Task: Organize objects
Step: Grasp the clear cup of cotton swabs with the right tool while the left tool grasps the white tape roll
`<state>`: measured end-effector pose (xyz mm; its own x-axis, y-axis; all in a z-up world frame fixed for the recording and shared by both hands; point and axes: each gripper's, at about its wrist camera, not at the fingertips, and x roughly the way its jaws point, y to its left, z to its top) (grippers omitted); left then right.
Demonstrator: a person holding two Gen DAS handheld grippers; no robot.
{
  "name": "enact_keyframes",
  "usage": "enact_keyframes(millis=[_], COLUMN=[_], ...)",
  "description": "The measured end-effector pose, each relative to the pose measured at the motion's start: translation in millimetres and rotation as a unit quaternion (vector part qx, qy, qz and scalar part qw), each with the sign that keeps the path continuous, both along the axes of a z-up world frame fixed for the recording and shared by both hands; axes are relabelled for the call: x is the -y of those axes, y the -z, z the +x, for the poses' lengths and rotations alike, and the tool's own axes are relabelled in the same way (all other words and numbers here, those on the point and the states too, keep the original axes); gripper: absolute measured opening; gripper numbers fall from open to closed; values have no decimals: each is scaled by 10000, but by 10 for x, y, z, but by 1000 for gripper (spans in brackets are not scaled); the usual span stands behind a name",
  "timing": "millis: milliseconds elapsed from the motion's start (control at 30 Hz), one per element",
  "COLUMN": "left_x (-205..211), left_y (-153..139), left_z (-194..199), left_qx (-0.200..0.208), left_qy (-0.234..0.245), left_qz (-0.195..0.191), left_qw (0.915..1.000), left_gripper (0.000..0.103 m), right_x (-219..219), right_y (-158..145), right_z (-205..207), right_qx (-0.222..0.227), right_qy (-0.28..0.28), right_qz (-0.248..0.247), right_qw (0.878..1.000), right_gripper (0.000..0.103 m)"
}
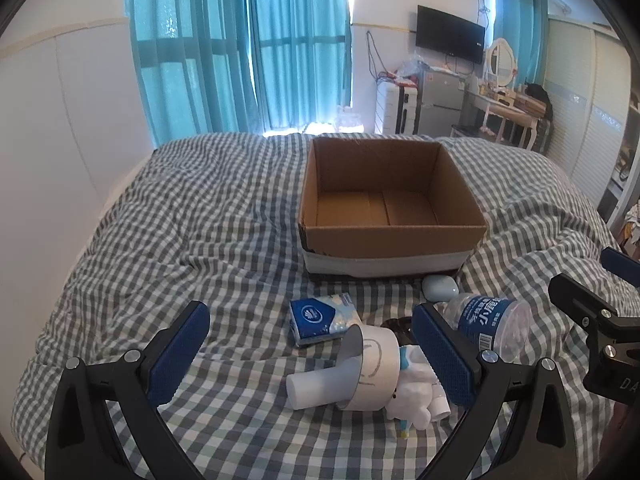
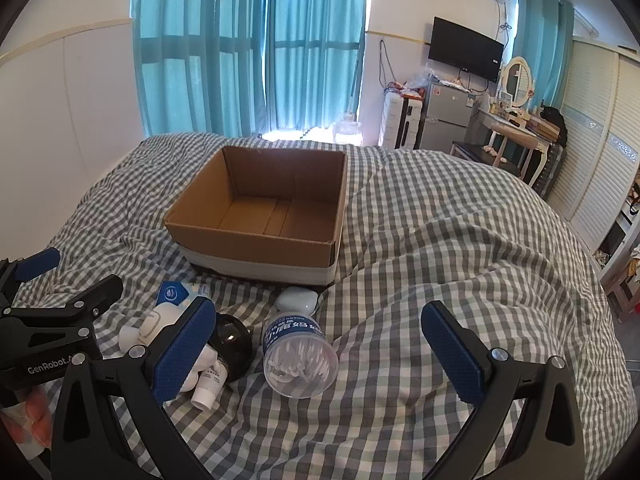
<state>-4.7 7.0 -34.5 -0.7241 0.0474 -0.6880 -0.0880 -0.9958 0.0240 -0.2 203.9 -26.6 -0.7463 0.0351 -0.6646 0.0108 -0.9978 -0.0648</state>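
Right wrist view alone shows the open end of the clear jar [image 2: 298, 354], packed with white cotton swabs, lying on its side on the checked bed cover [image 2: 440, 240]; it also catches a dark glossy ball [image 2: 232, 338] and a small white tube [image 2: 208, 386] beside the near-left pad. The left wrist view instead gives a clear look at a roll of white tape [image 1: 370, 368] leaning over a white cylinder [image 1: 310, 390], a white plush toy [image 1: 416, 392] just right of them, and a blue tissue pack [image 1: 320, 320] just beyond them.

The jar's blue label carries Chinese characters, only partly legible. "GenRobot" is printed on the left tongs' body, seen at the left edge of the right wrist view.

Both tongs stand wide apart and hold nothing: the left tongs [image 1: 312, 356] bracket the tape and toy without touching them, and the right tongs [image 2: 320, 350] bracket the jar without closing on it.

The empty cardboard box [image 2: 256, 248] sits farther back on the bed, with a pale blue case [image 2: 298, 300] just in front of its near wall.
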Motion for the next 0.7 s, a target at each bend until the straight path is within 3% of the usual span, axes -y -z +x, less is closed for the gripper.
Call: enact_keyframes(millis=[333,700], left_x=[74,35], left_y=[310,632], left_z=[-147,-218], left_qx=[440,1019], left_qy=[0,357], left_qz=[152,422], left_qw=[9989,9933], left_gripper=[103,103], right_x=[-7,40], right_y=[323,752], right_z=[-144,-355], right_qx=[456,1096], right_qy=[-55,-176], right_qz=[1,10], right_qw=[9989,9938], right_gripper=[103,102])
